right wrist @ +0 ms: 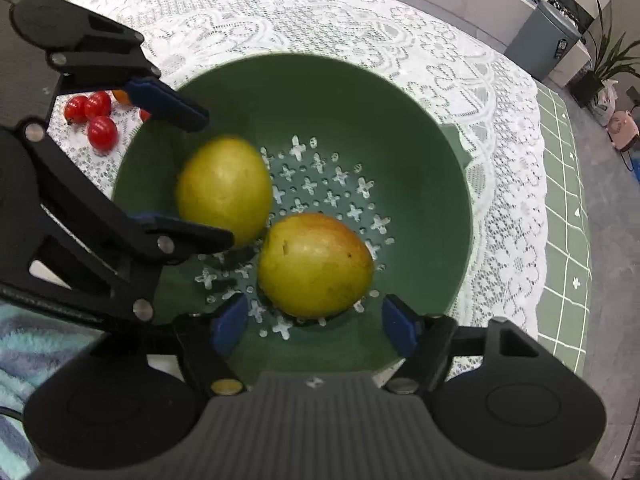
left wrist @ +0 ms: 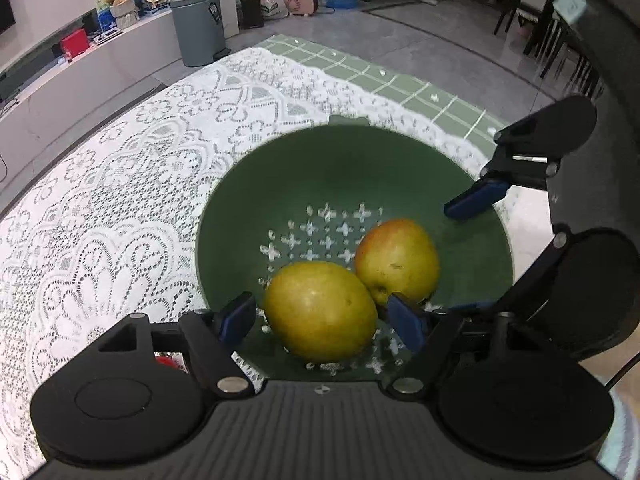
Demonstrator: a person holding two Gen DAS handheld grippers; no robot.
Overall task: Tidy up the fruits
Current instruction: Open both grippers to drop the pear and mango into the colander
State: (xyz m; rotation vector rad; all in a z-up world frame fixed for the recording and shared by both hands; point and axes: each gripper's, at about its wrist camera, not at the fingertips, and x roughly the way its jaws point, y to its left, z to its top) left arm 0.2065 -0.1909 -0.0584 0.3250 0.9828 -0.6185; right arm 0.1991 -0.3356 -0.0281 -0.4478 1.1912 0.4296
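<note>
while cherry tomatoes (right wrist: 96, 118) flank colander (right wrist: 420, 128).

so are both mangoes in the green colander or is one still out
Both in. The yellow-green mango and the red-blushed mango lie side by side on the perforated floor of the green colander, inside its rim.

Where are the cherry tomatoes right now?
In the right wrist view, the cherry tomatoes lie on the lace tablecloth outside the green bowl, upper left, behind the left gripper.
</note>
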